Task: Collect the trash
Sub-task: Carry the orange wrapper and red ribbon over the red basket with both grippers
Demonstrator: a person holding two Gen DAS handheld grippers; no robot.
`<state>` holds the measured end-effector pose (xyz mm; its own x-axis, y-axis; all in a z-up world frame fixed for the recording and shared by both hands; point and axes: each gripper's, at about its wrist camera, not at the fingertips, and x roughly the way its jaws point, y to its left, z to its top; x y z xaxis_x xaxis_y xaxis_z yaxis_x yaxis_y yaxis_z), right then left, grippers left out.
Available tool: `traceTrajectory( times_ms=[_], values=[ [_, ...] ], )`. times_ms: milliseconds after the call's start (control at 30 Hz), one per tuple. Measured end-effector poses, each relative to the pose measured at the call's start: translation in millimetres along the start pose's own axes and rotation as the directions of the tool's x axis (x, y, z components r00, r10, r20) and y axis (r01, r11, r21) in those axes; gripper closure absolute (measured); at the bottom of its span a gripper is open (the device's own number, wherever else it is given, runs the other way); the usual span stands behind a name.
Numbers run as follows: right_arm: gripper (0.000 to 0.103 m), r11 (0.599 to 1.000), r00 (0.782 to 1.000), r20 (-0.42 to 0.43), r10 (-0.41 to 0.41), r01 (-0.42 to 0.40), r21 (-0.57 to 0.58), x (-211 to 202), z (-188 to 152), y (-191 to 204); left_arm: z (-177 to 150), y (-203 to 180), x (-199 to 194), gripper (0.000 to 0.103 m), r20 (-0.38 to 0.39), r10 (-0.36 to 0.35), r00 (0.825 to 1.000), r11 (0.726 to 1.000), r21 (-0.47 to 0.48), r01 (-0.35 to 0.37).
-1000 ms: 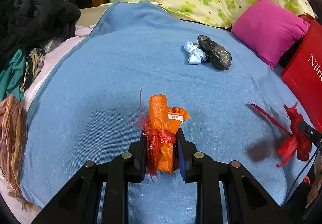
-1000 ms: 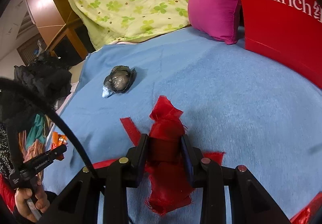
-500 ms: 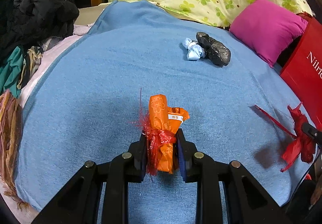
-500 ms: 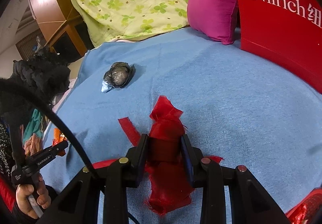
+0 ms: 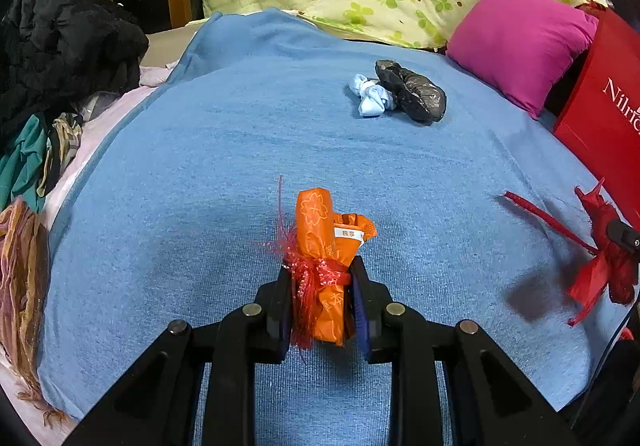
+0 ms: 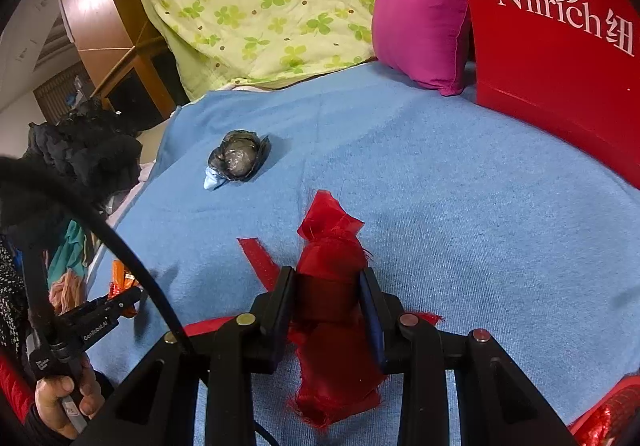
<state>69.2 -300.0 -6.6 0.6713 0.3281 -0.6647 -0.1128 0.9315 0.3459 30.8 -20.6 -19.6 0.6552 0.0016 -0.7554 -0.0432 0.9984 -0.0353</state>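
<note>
Grip, left: left gripper point(image 5: 320, 286) clenched on orange wrapper point(image 5: 324, 246), long axis pointing away along the fingers, above the bed point(image 5: 200, 165).
Grip, right: right gripper point(image 6: 328, 294) clenched on red ribbon scrap point(image 6: 332, 266), same axis.
Advice: keep both clamped; tails dangle.
Farther: black bag wad point(image 5: 412, 91), pale-blue wad point(image 5: 370, 99) touching, uncollected.

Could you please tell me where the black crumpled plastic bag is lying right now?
The black crumpled plastic bag lies on the blue blanket toward its far end, touching a light blue wad on its left, with the magenta pillow further right.
</note>
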Motion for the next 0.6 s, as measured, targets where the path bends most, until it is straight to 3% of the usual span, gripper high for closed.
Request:
traceTrajectory(
  times_ms=[600],
  values=[
    [0.069, 1.0, 1.0, 0.013, 0.01, -0.01, 0.007, -5.3, 0.3, -2.3, -2.1, -3.2, -5.1, 0.076, 0.024, 0.032, 0.999, 0.999, 0.012, -0.032]
  ],
)
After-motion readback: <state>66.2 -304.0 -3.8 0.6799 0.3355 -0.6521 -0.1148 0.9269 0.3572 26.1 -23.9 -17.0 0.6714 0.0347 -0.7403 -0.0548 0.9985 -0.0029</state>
